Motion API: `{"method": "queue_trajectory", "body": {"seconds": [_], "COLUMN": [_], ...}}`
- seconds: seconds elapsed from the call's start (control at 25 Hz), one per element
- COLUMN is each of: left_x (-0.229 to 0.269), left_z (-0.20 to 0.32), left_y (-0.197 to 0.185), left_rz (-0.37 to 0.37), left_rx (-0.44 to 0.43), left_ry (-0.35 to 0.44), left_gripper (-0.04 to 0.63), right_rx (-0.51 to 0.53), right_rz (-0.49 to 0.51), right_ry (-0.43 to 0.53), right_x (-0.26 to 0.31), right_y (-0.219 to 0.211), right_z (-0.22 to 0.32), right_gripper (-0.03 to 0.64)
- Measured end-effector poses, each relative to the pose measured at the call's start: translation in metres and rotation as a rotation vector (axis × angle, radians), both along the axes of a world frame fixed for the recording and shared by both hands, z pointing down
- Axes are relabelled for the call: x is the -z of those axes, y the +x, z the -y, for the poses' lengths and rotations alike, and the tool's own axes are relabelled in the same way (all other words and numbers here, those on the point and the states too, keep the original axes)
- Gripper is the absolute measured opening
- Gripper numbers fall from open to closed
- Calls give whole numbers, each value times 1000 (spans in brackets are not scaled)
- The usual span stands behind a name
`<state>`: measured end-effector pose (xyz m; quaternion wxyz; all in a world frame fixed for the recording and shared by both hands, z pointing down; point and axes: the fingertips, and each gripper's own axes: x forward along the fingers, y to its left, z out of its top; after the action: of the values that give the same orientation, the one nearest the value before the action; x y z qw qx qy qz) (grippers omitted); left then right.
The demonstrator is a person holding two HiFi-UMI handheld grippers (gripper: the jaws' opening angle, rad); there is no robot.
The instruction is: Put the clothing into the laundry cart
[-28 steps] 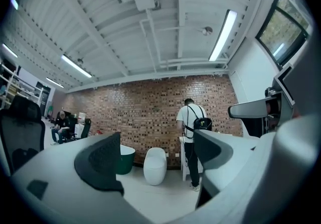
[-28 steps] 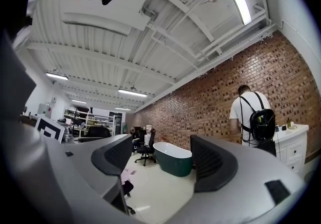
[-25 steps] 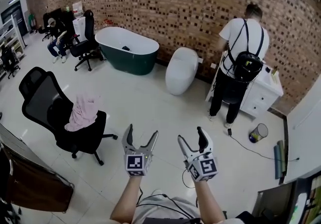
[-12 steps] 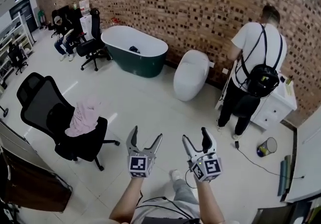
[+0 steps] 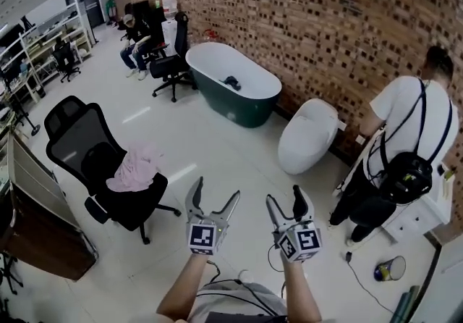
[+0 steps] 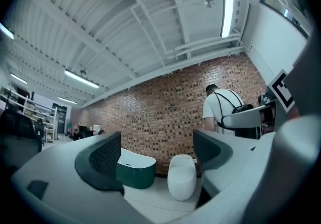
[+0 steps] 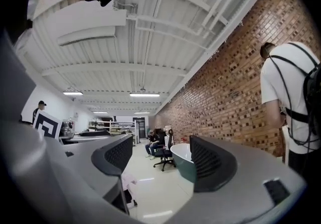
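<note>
As the head view has swung leftward since a second ago, we see the tub (image 5: 235,90) and the white oval fixture (image 5: 307,144) lying further right in the picture, and the standing person (image 5: 405,148) now close to the right edge, while the shelves (image 5: 43,43) at upper left take up more of the frame than before. The clothing (image 5: 136,168), a pink garment, is draped over the seat of the black chair (image 5: 76,129) on the left of the floor, as in both earlier frames; it lies well apart from both grippers and touches neither. The left gripper (image 5: 215,190) and the right gripper (image 5: 284,196) sit side by side low in the centre, where they sat before, each with its jaws spread and nothing between them. Looking along the left gripper (image 6: 158,155), we find only distant scenery framed by its parted jaws: the tub (image 6: 135,170), the oval fixture (image 6: 181,178) and the brick wall (image 6: 165,112), with the standing person (image 6: 223,110) to the right. Looking along the right gripper (image 7: 163,160), we see its jaws equally apart, the clothing (image 7: 125,184) low beside the left jaw, and a seated person (image 7: 153,146) far down the room.
</note>
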<state>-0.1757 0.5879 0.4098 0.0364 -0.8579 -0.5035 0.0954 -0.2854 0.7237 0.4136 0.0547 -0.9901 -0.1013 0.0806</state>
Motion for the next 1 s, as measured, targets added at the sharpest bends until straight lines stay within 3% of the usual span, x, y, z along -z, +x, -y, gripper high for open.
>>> {"method": "queue_trajectory", "body": {"seconds": [0.32, 0.44, 0.72, 1.0], "left_x": [-7, -8, 4, -9], "left_z": [60, 93, 191, 330], "left_y": [65, 100, 217, 321], "left_rz": [40, 53, 33, 39], "left_rx": [257, 338, 485, 669], "left_ry": [27, 19, -51, -83], "left_gripper": [428, 428, 428, 428], "right_rx": [280, 347, 480, 633], "right_rz": [35, 63, 67, 42], "right_ry": [59, 16, -25, -77], "right_x": [-28, -36, -36, -18], "right_y": [108, 158, 299, 424], "right_z": [40, 73, 163, 274], "right_gripper": [374, 374, 374, 374]}}
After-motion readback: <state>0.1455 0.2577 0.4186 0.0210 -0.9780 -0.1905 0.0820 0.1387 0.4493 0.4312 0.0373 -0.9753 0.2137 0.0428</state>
